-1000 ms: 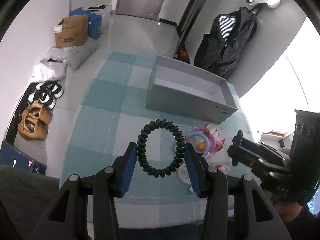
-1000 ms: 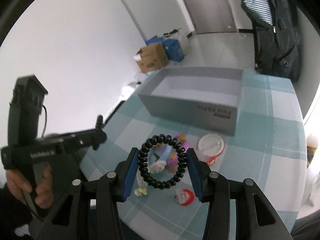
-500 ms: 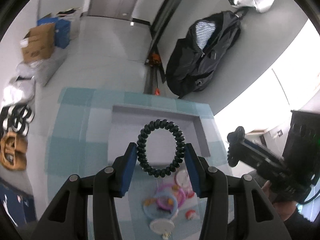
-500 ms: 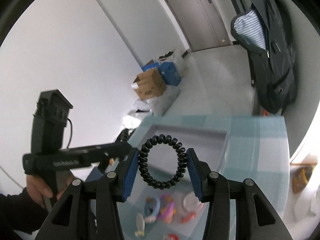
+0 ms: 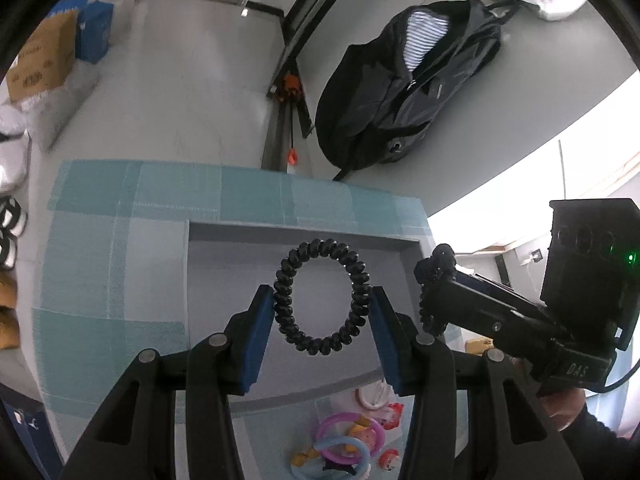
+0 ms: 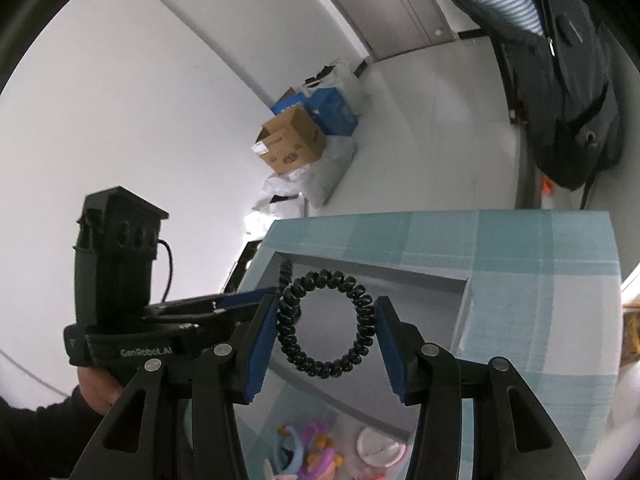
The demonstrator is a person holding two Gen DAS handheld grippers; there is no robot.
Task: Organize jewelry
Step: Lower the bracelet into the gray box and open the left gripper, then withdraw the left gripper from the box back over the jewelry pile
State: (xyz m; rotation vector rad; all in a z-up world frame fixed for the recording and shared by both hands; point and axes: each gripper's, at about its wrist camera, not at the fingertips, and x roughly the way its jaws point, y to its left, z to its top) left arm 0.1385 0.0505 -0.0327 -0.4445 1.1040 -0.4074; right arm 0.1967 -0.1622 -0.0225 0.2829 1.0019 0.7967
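A glossy black plastic coil hair tie [image 5: 320, 297] is gripped between matt blue rubbery pads [image 5: 256, 336] on the left claw [image 5: 320, 320], whose arms look like matt black plastic with metal rivets. The surface [image 5: 100, 264] is covered in woven checked teal cloth. The grey box [image 5: 224, 320] appears to be smooth matt card. Glossy coloured plastic rings [image 5: 344, 436] are seen below

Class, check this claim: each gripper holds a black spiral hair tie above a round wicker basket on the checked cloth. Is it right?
Not quite. Both wrist views show a rectangular grey box, not a round wicker basket. The left gripper and right gripper each hold a black spiral hair tie above it.
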